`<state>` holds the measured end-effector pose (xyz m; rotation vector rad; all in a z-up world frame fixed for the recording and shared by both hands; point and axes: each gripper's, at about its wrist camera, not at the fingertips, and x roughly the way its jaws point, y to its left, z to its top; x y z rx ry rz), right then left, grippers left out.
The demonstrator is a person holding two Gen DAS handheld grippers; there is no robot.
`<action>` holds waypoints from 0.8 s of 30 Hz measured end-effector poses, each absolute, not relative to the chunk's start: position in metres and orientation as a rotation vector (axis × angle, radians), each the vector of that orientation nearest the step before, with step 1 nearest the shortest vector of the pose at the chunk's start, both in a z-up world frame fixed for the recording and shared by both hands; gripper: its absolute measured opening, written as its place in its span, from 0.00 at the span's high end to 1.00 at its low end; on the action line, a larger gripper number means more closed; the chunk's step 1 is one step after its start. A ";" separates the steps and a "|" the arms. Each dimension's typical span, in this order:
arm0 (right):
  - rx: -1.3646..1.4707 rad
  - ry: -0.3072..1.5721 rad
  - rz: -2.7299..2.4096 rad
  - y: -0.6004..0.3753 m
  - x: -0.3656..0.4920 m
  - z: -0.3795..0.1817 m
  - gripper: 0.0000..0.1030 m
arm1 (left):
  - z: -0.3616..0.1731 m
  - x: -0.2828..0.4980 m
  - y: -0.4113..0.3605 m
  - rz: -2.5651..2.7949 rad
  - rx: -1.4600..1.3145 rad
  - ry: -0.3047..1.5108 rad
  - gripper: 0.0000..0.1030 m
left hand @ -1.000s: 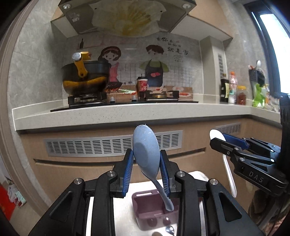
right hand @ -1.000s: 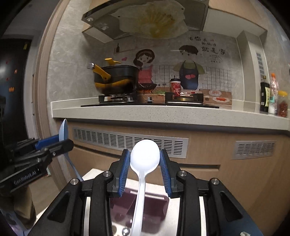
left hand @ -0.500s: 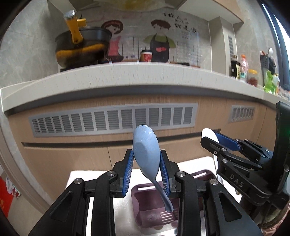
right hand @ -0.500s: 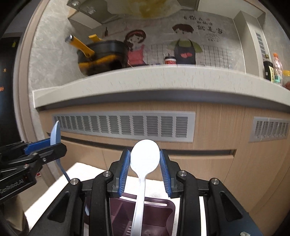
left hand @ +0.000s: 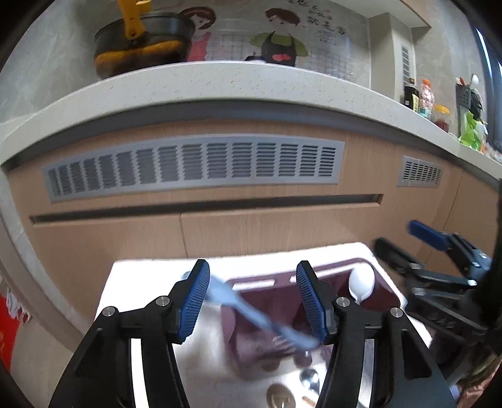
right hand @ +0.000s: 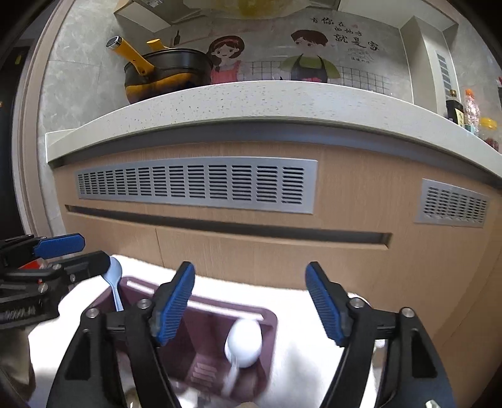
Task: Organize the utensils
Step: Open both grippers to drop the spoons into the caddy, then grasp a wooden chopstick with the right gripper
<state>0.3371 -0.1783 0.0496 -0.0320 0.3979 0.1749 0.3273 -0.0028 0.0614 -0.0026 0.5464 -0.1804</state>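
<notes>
Lettering [right hand: 345, 29] on backsplash, possibly Chinese.

blue spoon [left hand: 251, 310] motion-blurred, handle end indistinct. white spoon [right hand: 244, 343] handle smeared. purple holder [right hand: 200, 332] base cut off by both frames' bottom edge.

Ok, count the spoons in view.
2. The blue spoon lies slanted across the purple holder's left end; the white spoon stands in its right end. Others may be hidden inside.
</notes>
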 end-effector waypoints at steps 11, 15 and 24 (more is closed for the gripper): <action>-0.169 0.564 0.193 -0.183 0.258 0.027 0.13 | 0.026 0.257 0.026 -0.144 -0.074 0.708 0.39; -0.202 0.643 0.242 -0.178 0.235 0.011 0.13 | 0.011 0.218 0.031 -0.139 -0.074 0.759 0.31; -0.374 0.764 0.272 -0.152 0.204 -0.034 0.13 | -0.026 0.164 0.036 -0.122 -0.090 0.871 0.26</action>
